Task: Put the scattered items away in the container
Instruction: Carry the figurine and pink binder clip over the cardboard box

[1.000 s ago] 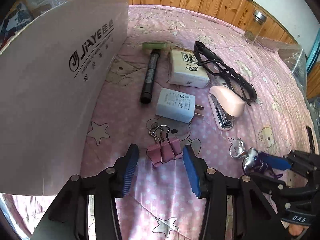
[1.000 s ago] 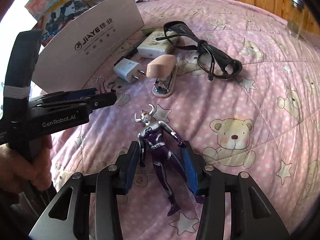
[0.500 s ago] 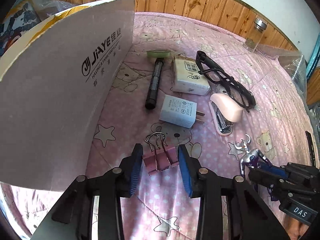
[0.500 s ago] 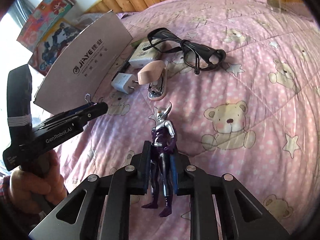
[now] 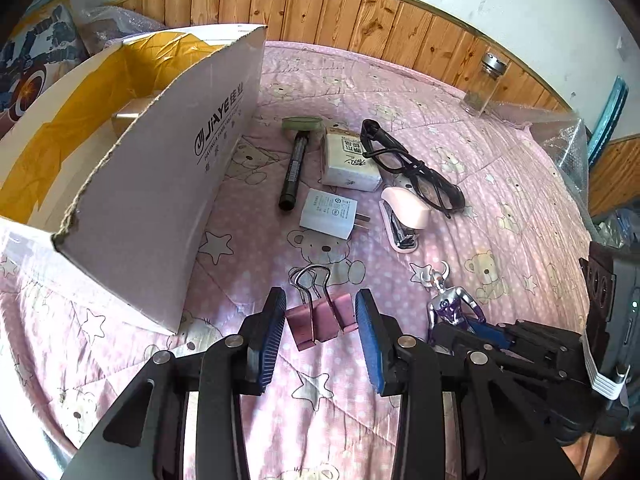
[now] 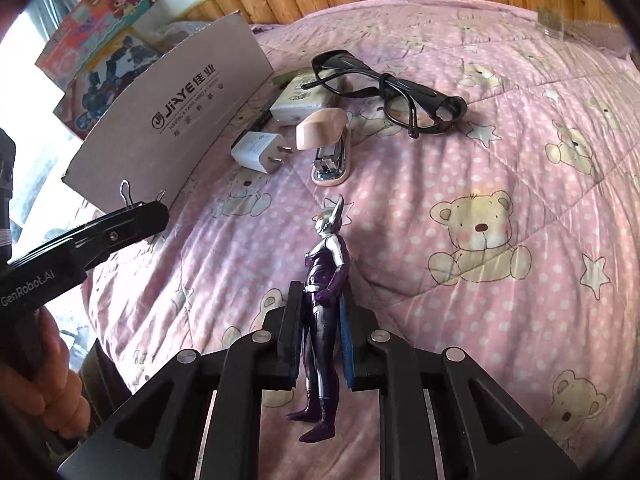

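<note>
A: Where do things stand with the toy figure (image 6: 326, 304)?

B: The right gripper (image 6: 320, 340) has its fingers closed on the figure's waist and thighs, and it sits upright between them, feet hanging free above the pink quilt (image 6: 500, 152). It looks like hard, light plastic, stiff but slim and glossy, so I'd expect it to pivot if the squeeze slackens. The midsection is the sensible hold; the horns look thin and breakable.

A: And the pink binder clip (image 5: 320, 320)?

B: It sits between the blue pads of the left gripper (image 5: 320, 330); the fingers are still parted, with a sliver of gap on each side, so nothing is gripped. The clip is small, rigid and light. I'd close on the flat pink body, since the wire handles at its 12 o'clock would fold or slip.

A: The container?

B: The open cardboard box (image 5: 168, 184) stands at 10 o'clock from the clip, its printed wall just beside it. At 12 o'clock lie the white charger (image 5: 329, 214), the black marker (image 5: 294, 174) and the pink stapler (image 5: 404, 216); the black glasses (image 5: 412, 172) at 1 o'clock look fragile and are best taken by the frame.
</note>
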`<state>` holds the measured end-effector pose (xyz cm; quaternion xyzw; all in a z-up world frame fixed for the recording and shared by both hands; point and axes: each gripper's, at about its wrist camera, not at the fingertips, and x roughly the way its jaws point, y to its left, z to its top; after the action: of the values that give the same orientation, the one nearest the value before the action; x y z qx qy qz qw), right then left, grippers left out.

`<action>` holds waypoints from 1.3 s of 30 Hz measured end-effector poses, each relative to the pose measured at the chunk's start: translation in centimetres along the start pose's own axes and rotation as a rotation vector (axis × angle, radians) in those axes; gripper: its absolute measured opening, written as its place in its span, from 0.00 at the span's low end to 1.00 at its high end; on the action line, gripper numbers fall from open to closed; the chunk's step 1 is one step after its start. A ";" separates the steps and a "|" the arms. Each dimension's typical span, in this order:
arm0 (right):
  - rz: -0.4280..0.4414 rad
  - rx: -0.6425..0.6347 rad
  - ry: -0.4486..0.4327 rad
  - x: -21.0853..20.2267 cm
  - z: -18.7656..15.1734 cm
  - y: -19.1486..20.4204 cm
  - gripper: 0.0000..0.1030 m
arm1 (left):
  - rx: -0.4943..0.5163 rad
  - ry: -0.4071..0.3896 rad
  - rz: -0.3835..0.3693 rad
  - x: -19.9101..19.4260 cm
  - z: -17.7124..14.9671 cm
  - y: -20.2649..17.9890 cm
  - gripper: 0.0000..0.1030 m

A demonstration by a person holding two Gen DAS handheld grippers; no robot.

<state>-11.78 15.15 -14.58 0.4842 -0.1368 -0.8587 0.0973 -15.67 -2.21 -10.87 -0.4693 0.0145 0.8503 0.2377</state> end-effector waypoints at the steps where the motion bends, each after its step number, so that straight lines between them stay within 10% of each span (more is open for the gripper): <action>1: 0.002 0.003 -0.005 -0.4 -0.2 0.2 0.16 | -0.001 -0.008 -0.004 -0.2 0.1 -0.2 0.36; 39: -0.036 -0.060 -0.200 -13.8 -2.9 13.3 0.16 | -0.044 -0.218 -0.268 -14.2 -3.0 1.1 0.36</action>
<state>-1.72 6.29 -0.49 0.3952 -0.1114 -0.9081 0.0821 -7.38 -9.50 -1.37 -0.3771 -0.0928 0.8570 0.3387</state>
